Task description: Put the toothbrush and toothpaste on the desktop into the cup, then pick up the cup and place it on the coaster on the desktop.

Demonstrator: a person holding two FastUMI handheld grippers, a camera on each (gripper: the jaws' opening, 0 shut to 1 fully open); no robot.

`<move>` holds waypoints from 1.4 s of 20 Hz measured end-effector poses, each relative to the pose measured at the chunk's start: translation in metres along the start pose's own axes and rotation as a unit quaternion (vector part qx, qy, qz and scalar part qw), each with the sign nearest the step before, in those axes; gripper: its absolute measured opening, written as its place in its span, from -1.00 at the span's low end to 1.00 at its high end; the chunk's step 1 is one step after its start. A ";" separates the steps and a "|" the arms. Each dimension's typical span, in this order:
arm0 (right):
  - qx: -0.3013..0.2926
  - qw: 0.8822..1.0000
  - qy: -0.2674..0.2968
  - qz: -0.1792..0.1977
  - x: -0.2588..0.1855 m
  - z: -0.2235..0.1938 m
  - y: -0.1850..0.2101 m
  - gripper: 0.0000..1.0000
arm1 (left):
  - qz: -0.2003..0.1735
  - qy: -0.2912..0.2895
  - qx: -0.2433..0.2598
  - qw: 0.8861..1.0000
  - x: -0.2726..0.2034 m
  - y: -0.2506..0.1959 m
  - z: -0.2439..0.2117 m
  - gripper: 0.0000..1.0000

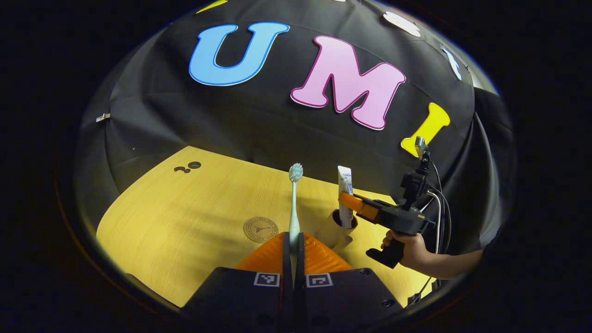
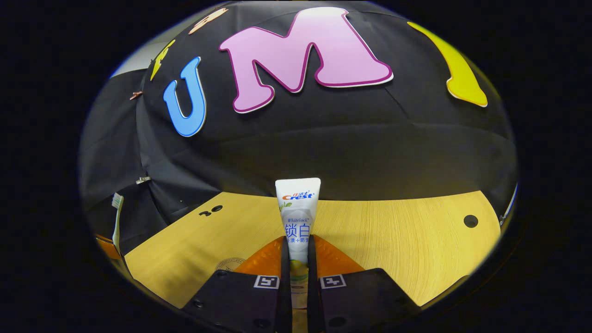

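Two things are in my jaws at once: my right gripper [image 1: 352, 202] is clamped on the toothpaste [image 1: 344, 196], its lower end in the cup [image 1: 336, 230], so I judge release next, while my left gripper [image 1: 293, 243], nearer than the cup, pinches the upright toothbrush [image 1: 294, 203], with the coaster [image 1: 260, 229] left of the cup on the counter [image 1: 185, 212].

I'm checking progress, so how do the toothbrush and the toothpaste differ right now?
The toothbrush is thin, pale green and bristle-tipped; the toothpaste is a flat white tube. The toothbrush is held above the table; the toothpaste's lower end sits in the cup. Both stand upright, each clamped in a claw.
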State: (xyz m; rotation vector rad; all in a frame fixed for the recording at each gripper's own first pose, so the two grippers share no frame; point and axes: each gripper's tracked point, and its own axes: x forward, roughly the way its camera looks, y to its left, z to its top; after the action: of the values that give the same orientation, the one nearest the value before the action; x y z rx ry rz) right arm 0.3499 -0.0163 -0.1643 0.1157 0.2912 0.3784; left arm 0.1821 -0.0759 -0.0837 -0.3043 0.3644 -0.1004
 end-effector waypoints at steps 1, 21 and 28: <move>0.000 1.000 -0.001 0.002 0.002 -0.003 0.000 -0.66 | -0.001 0.002 0.001 1.000 0.000 -0.001 -0.001 -0.87; 0.004 0.999 0.027 -0.042 -0.072 -0.029 -0.046 0.96 | -0.094 -0.078 -0.001 0.993 0.054 -0.087 0.035 -0.87; 0.028 0.994 0.052 -0.090 -0.108 -0.051 -0.085 0.96 | -0.168 -0.161 0.038 0.972 0.122 -0.139 0.068 -0.88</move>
State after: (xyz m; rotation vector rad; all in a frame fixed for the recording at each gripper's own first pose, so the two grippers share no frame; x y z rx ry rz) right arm 0.2685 -0.1332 -0.1994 0.1239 0.4111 0.1969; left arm 0.3142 -0.2080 -0.0209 -0.2993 -0.0169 -0.3921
